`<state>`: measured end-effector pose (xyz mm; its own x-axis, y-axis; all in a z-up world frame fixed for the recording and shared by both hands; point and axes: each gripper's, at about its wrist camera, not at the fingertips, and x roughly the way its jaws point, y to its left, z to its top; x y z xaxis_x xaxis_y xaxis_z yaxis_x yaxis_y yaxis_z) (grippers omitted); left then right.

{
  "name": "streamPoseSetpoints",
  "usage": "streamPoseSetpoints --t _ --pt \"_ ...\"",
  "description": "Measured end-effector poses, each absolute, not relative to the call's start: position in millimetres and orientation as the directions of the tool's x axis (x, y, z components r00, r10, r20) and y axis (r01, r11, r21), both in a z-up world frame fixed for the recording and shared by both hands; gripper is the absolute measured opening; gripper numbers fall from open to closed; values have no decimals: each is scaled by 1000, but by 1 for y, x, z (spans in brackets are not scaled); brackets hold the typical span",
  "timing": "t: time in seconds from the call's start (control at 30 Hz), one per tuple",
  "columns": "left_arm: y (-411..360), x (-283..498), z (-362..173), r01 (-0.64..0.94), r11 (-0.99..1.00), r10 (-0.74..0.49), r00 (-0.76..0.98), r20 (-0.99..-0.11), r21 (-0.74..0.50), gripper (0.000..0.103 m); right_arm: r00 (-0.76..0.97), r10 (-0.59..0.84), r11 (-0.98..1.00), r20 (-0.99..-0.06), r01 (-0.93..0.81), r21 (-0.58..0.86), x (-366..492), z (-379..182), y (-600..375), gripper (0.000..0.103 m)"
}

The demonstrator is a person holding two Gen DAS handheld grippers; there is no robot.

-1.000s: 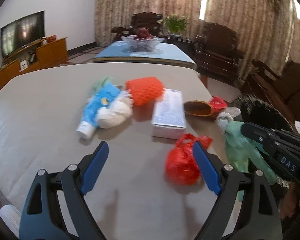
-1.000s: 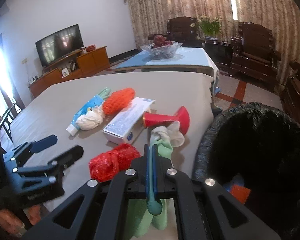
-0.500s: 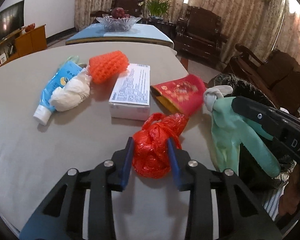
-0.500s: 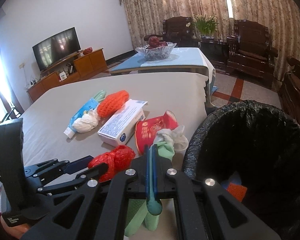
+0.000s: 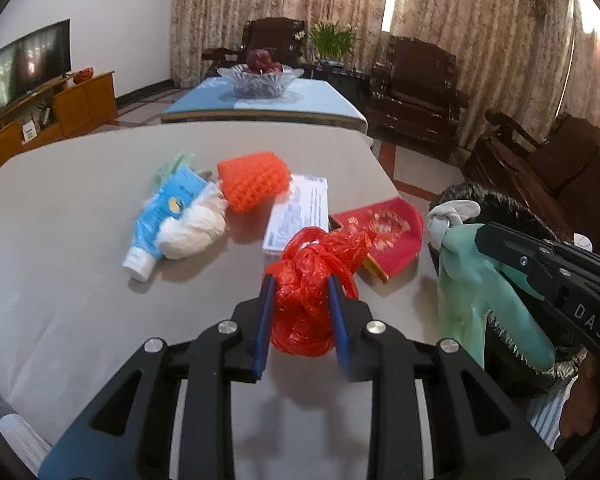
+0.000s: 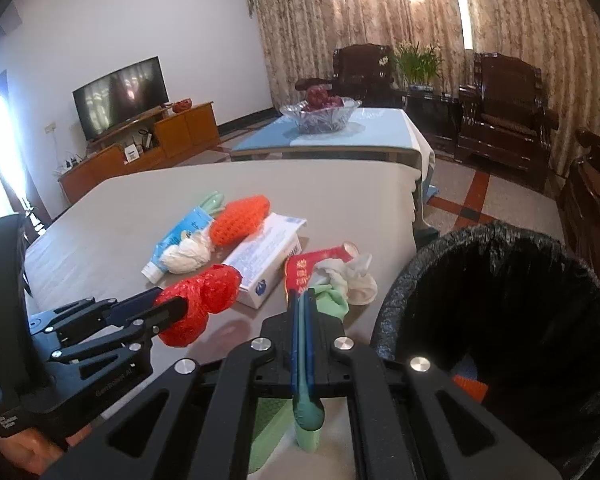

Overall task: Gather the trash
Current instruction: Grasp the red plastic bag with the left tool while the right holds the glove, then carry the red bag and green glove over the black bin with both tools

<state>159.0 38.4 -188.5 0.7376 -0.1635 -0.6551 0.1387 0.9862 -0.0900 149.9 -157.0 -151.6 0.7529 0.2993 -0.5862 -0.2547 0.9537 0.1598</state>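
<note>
The left hand-held gripper (image 5: 300,280) is pinching a crumpled red plastic bag (image 5: 314,280) between its blue pads, its jaws having just been closing in on the bag; the bag is sitting at the centre of the left wrist view, bulging above and below the pads. In the right wrist view the same bag (image 6: 198,300) is showing at lower left, clear of the grey tabletop (image 6: 140,208) with its shadow falling beneath it.

The right hand-held gripper (image 6: 304,300) is clamping tight on a green rubber glove (image 6: 306,412), whose fingers are dangling under the jaws at the bottom centre of the frame. A knotted white cloth (image 6: 348,276) is bunching at the glove's upper end.

A black-lined trash bin (image 6: 500,320) is filling the lower right of the right wrist view, just beside the tabletop's edge.

Still lying on the tabletop, toward the frame's middle, are a blue tube (image 5: 166,212), a white wad (image 5: 192,232) touching it, an orange mesh sponge (image 5: 254,186), a white printed box (image 5: 296,212) and a red envelope (image 5: 384,232).
</note>
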Motion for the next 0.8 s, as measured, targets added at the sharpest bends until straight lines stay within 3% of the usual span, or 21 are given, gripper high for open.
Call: streamPoseSetpoints --t 0.37,0.8 --pt "37 147 -154 132 988 -155 776 -612 -84 25 803 284 959 -524 -246 142 130 -112 -176 3" --pt "-20 152 -126 264 960 -268 781 -564 -91 25 870 148 988 -471 -114 101 113 -86 -242 3"
